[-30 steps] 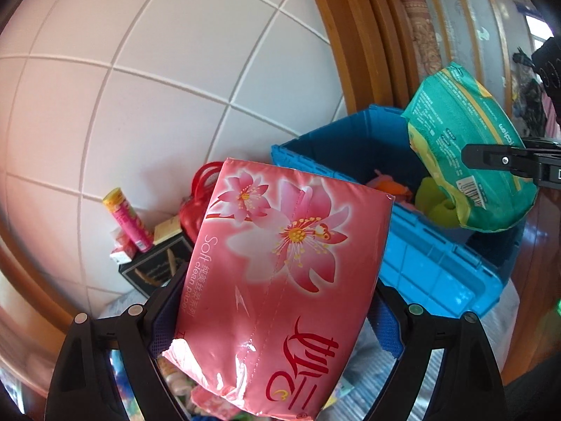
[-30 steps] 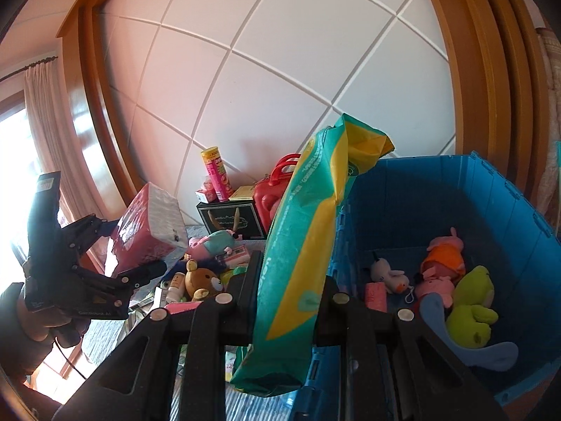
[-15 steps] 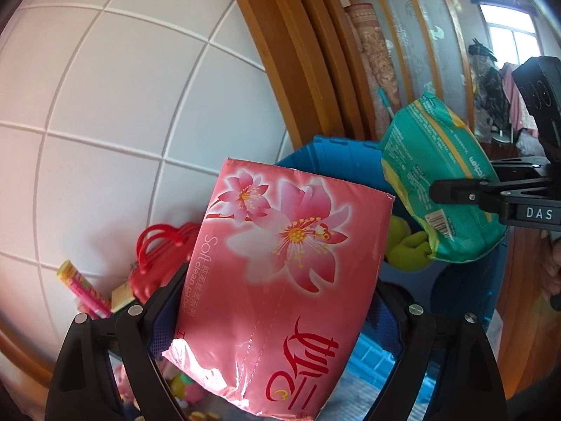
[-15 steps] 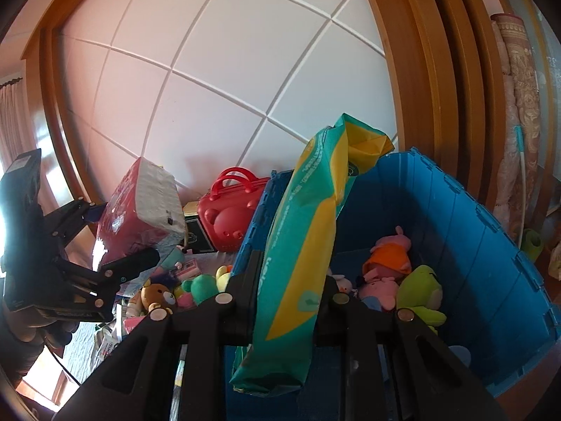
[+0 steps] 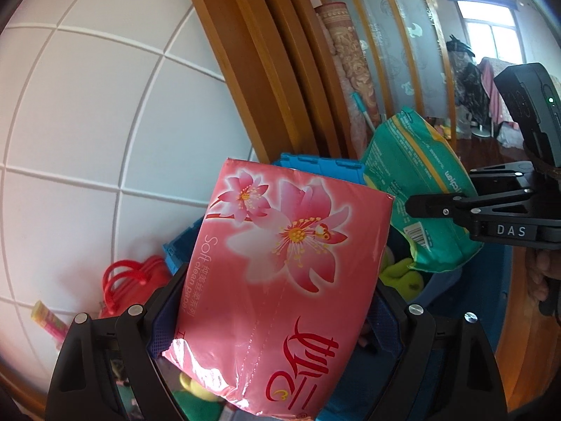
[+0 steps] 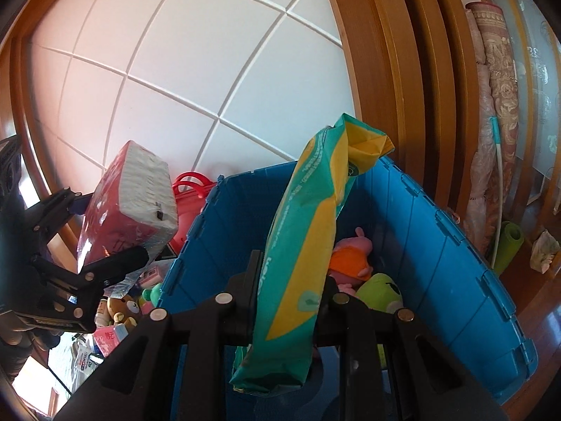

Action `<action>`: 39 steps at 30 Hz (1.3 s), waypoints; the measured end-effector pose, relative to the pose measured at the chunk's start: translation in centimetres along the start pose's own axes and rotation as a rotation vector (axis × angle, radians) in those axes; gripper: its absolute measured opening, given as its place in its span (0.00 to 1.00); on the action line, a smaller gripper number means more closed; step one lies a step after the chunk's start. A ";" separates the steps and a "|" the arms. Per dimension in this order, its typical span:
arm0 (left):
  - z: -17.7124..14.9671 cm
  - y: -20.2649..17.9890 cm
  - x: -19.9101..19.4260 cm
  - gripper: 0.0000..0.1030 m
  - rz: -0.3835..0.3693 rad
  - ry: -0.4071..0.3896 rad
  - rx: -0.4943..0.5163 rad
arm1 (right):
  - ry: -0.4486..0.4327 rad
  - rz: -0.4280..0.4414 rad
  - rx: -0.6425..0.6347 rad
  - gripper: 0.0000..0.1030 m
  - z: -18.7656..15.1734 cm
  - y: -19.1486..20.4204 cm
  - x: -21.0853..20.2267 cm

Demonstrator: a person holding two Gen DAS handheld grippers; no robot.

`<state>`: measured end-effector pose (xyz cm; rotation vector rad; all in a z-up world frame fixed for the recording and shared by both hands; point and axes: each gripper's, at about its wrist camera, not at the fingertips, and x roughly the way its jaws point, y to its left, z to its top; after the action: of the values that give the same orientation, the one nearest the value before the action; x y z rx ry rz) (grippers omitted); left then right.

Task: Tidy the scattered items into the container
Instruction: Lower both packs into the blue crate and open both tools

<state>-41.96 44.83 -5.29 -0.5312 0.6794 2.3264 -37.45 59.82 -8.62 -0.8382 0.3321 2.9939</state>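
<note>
left claw (image 5: 277, 298) clamped on pink tissue pack (image 5: 280, 280), right claw (image 6: 289, 291) on green packet (image 6: 305, 245), above blue crate (image 6: 438, 245); could collide or miss the rim.

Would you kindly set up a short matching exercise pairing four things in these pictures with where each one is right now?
Things:
1. pink tissue pack
2. green and yellow packet
3. green plush toy
4. red bag

Places:
a. lying inside the blue crate
b. outside the crate, against the white wall
c. clamped in the right gripper
d. clamped in the left gripper

Pairs: 1-d, 2-c, 3-a, 4-b
</note>
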 end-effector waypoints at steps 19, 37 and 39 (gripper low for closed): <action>3.2 1.0 4.6 0.87 -0.007 -0.018 -0.016 | 0.048 -0.048 -0.054 0.21 2.9 -3.7 3.9; 2.2 2.4 1.4 1.00 -0.046 -0.051 -0.087 | 0.008 -0.088 -0.046 1.00 1.9 -2.5 0.4; 1.9 2.6 0.9 1.00 -0.044 -0.052 -0.093 | 0.005 -0.087 -0.052 1.00 2.0 -1.9 -0.1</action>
<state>-44.74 44.73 -3.43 -0.5204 0.5322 2.3307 -38.27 62.07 -7.30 -0.8410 0.2129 2.9320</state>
